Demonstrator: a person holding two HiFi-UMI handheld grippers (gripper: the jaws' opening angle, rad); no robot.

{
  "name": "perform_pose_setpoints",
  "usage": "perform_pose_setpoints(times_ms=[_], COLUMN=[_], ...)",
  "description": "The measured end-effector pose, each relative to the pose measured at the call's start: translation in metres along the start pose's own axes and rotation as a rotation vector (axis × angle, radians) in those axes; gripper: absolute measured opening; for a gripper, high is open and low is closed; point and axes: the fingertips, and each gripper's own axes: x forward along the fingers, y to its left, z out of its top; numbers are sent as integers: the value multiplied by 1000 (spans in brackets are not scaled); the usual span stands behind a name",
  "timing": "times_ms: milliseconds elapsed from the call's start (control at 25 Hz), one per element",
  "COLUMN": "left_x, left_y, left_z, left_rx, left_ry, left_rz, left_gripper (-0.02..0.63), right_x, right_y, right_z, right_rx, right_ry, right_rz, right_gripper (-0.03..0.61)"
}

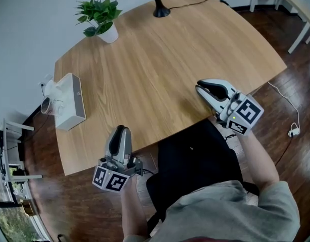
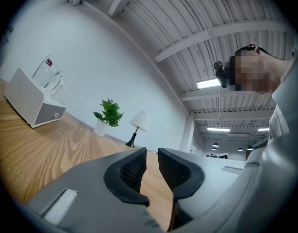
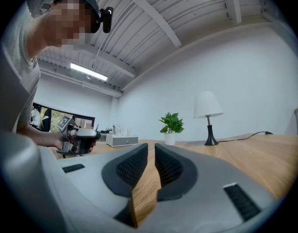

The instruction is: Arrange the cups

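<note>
Clear glass cups (image 1: 48,97) stand on a white box (image 1: 71,102) at the table's left edge; the left gripper view shows them (image 2: 48,73) on that box (image 2: 32,101). My left gripper (image 1: 121,129) rests at the table's near edge, far from the cups, its jaws (image 2: 152,152) nearly together with nothing between them. My right gripper (image 1: 199,86) hovers over the near right part of the table, shut (image 3: 151,147) and holding nothing. The cups (image 3: 115,129) look tiny in the right gripper view.
The wooden table (image 1: 160,59) carries a potted plant (image 1: 102,16) at the back left and a black lamp base (image 1: 160,9) with a cable at the back. A black chair seat (image 1: 195,160) sits under me at the near edge.
</note>
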Motion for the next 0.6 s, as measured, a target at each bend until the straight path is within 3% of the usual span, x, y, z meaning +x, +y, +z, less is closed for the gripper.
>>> perform_pose_setpoints(times_ms=[600], left_x=[1], left_y=[-1], left_z=[-2], left_rx=[12], left_ry=[6], left_rz=[2], left_gripper=[66], right_x=[-2], right_y=[-2], right_z=[1], right_rx=[7], right_ry=[-11], right_rz=[-1], right_gripper=[41])
